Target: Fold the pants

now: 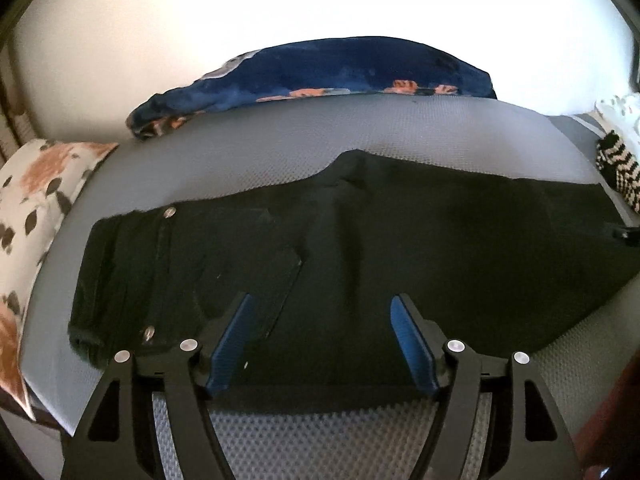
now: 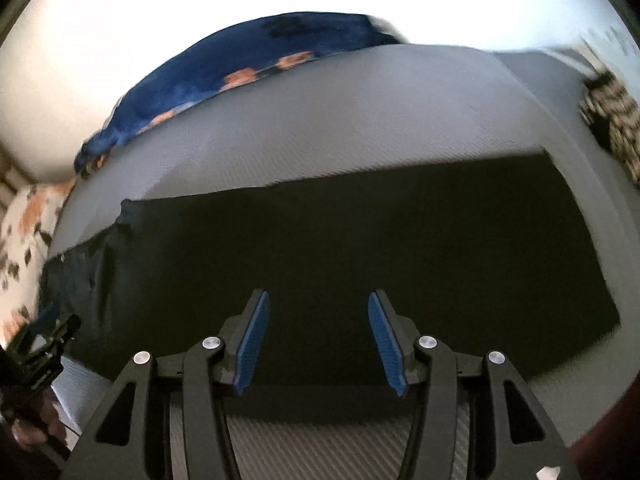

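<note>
While the pants [image 1: 360, 248] lie folded lengthwise, both grippers [image 1: 320, 344] [image 2: 318, 342] hover spread and empty, so next comes pinching one end for the cross fold.

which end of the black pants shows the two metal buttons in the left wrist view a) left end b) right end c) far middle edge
a, the two round metal buttons sit at the waistband on the left end of the black fabric pants.
</note>
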The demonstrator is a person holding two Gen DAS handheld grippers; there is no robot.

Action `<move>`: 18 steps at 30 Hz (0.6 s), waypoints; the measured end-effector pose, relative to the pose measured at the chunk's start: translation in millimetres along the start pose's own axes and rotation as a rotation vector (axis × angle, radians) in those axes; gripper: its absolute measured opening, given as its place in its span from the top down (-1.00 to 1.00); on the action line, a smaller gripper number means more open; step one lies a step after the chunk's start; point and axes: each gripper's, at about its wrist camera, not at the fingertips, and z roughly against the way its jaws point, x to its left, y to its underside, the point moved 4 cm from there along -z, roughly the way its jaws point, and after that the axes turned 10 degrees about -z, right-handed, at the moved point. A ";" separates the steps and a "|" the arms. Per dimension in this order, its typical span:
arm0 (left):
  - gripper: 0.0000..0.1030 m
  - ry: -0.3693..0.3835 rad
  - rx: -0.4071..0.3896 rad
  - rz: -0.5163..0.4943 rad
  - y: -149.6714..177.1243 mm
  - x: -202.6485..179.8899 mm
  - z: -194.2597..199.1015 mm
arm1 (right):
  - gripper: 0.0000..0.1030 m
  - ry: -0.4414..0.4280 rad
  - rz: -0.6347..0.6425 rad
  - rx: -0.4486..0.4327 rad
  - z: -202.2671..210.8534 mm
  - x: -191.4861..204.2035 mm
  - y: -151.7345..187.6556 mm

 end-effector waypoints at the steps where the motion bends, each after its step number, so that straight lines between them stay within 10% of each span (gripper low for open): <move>1: -0.39 0.002 0.001 0.013 2.4 1.7 1.2 | 0.05 -0.006 -0.032 -0.004 5.2 -10.7 1.3; 18: -0.39 0.016 -0.021 0.111 30.9 12.7 7.3 | 0.02 -0.047 -0.499 -0.081 48.8 -148.9 30.3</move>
